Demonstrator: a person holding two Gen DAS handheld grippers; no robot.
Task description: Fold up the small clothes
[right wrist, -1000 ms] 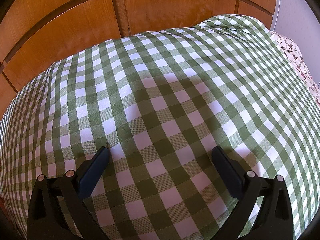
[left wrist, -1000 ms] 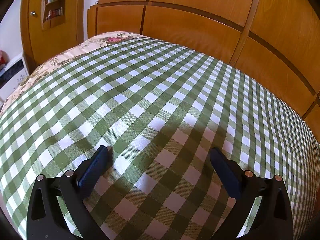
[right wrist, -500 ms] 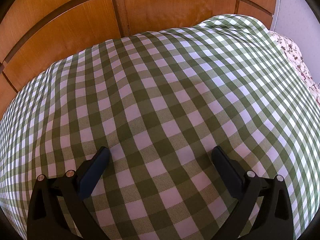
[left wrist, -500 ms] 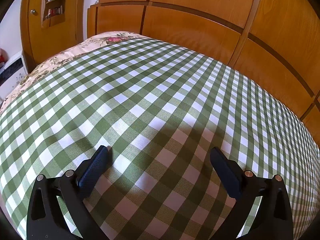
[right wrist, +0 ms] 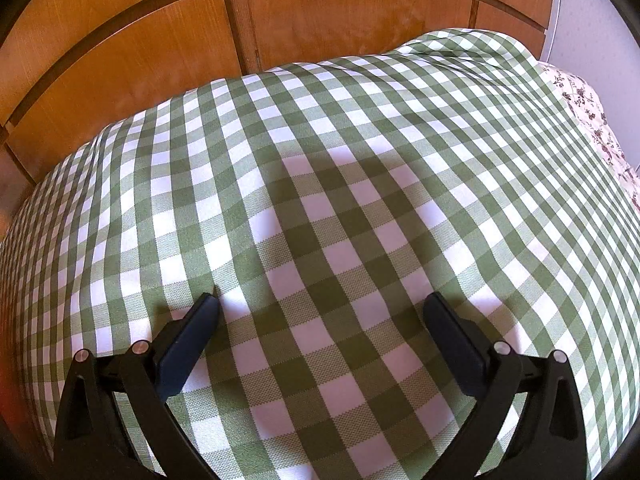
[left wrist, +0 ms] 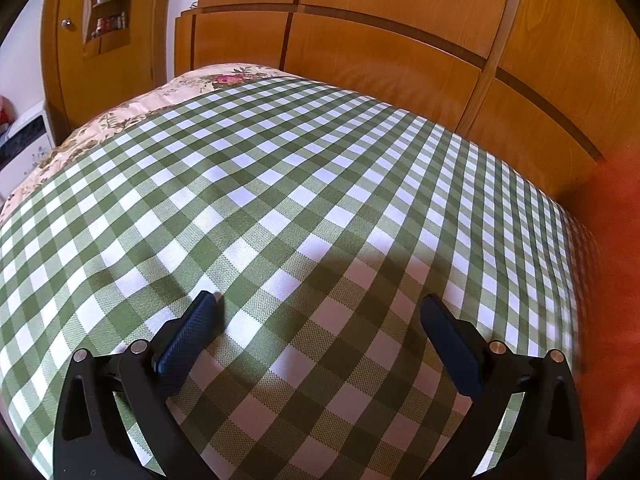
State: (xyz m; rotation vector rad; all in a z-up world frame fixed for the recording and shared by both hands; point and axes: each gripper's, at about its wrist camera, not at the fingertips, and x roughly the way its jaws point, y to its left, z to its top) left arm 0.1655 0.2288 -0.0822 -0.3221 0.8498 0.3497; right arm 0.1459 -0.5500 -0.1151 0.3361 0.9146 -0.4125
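Background: wooden wardrobe panels (left wrist: 380, 52) behind the bed.
Surface: green-and-white checked cloth (left wrist: 300, 200) spread over the bed, floral bedspread (left wrist: 132, 112) showing past its far left edge.
Left gripper (left wrist: 318, 308): fingers spread wide, nothing between them, low over the cloth.
Small clothes: blurred orange fabric (left wrist: 612, 280) at the right edge of the left view.
Right gripper (right wrist: 320, 306): fingers wide apart, holding nothing, above the checked cloth.

Left gripper (left wrist: 318, 306) (jaws wide apart) over green checked cloth (left wrist: 304, 184).
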